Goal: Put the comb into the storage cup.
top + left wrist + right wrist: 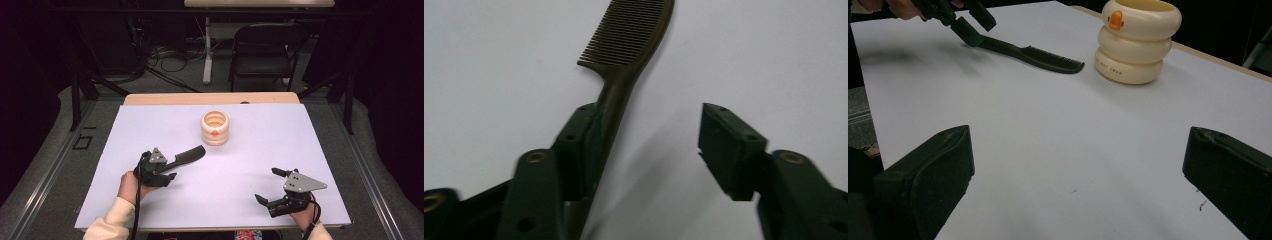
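A dark comb (190, 154) lies on the white table top (260, 145), its teeth end pointing toward a cream ringed cup (215, 128) with an orange mark. My left gripper (172, 169) is at the comb's handle with its jaws open. In the left gripper view the comb (629, 35) rests along one jaw, while the other jaw stands well apart from it, and the left gripper (649, 125) does not clamp it. My right gripper (267, 185) sits open near the front right with nothing between its jaws. The right gripper view shows the comb (1033, 54) left of the cup (1138, 40).
The table's wooden back edge (210, 98) runs just behind the cup. A black folding chair (262, 50) and cables on the floor lie beyond the table. Bare white surface spreads between the two grippers.
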Demonstrator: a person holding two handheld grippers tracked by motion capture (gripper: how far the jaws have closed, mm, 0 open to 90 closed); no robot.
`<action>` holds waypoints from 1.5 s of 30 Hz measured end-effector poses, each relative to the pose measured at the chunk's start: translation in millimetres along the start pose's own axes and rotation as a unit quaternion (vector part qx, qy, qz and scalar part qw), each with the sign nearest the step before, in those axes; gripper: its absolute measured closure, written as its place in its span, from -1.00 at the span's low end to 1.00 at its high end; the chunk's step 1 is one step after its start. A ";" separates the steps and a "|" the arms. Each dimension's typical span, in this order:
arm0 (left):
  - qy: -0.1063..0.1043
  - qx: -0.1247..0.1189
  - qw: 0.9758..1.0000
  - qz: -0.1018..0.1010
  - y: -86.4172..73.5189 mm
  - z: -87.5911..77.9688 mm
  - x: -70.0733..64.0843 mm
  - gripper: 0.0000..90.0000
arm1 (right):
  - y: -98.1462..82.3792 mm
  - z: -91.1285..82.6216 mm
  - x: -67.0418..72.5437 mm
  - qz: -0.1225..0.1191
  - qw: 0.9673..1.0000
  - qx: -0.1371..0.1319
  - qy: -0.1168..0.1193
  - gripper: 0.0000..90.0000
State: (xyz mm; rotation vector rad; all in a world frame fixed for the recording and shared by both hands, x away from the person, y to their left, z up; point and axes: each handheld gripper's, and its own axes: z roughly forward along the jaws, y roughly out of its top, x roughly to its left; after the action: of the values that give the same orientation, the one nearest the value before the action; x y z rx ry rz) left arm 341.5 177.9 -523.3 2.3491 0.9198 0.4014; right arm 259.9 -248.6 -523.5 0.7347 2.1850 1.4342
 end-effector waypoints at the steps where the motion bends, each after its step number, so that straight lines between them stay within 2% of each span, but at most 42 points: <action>1: 0.002 0.000 1.000 0.004 0.5 -0.8 0.0 -0.25 | 0.0 0.5 -0.1 -0.001 1.000 -0.001 0.000 -1.00; 3: 0.008 0.001 1.000 0.010 1.1 -1.5 0.4 -0.39 | 0.0 0.7 0.0 -0.001 1.000 0.001 0.000 -1.00; 5: 0.015 0.005 1.000 0.017 1.6 -1.0 2.1 -0.42 | 0.0 1.0 -0.1 -0.002 1.000 0.001 0.001 -1.00; 7: 0.022 0.008 0.999 0.025 2.8 -0.7 6.2 -0.57 | -0.2 0.7 -0.3 0.001 1.000 0.003 0.002 -1.00; 12: 0.019 0.013 0.999 0.029 6.4 -0.3 11.8 -0.72 | -0.3 1.2 -0.1 0.000 1.000 0.002 0.002 -1.00; 13: 0.016 0.033 0.999 0.027 8.6 3.0 13.4 -0.97 | -0.4 2.0 -0.1 0.001 1.000 0.002 0.003 -1.00; 14: 0.019 0.035 0.999 0.029 9.0 4.0 13.3 -1.00 | -0.4 2.0 0.0 0.001 1.000 0.003 0.004 -1.00; 18: 0.016 0.039 0.999 0.033 10.9 5.5 14.1 -1.00 | -0.4 2.3 -0.1 0.001 1.000 0.001 0.004 -1.00; 21: 0.024 0.044 0.998 0.042 14.3 6.0 15.5 -1.00 | -0.4 2.3 -0.1 0.001 1.000 0.003 0.004 -1.00; 24: 0.040 0.062 0.996 0.056 17.6 8.4 17.2 -1.00 | -0.5 2.5 -0.1 0.000 1.000 0.004 0.003 -1.00; 27: 0.040 0.079 0.994 0.070 21.5 12.8 18.1 -1.00 | -0.4 3.1 0.0 0.001 1.000 0.005 0.003 -1.00; 32: 0.039 0.089 0.991 0.093 27.9 15.7 16.6 -0.84 | -0.5 3.4 -0.1 0.001 1.000 0.007 0.003 -1.00; 35: 0.037 0.096 0.990 0.101 32.0 17.3 16.4 -0.66 | -0.4 3.6 0.1 0.002 1.000 0.006 0.004 -1.00; 37: 0.040 0.105 0.988 0.105 34.9 19.1 17.1 -0.61 | -0.4 3.6 0.1 0.002 1.000 0.006 0.004 -1.00; 42: 0.024 0.118 0.986 0.113 40.9 26.0 18.7 -0.17 | -0.5 3.9 0.0 0.002 1.000 0.006 0.003 -1.00; 44: 0.018 0.128 0.984 0.120 42.5 29.5 17.7 -0.07 | -0.5 3.7 0.0 0.004 1.000 0.006 0.004 -1.00; 45: 0.018 0.128 0.984 0.120 42.5 29.5 17.7 -0.01 | -0.5 3.7 0.0 0.004 1.000 0.006 0.004 -1.00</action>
State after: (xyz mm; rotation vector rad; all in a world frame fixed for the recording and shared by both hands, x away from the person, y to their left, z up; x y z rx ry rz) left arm 390.0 153.0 -519.3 2.7109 0.7418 0.4429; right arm 262.1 -246.3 -525.3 0.7444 2.2020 1.4311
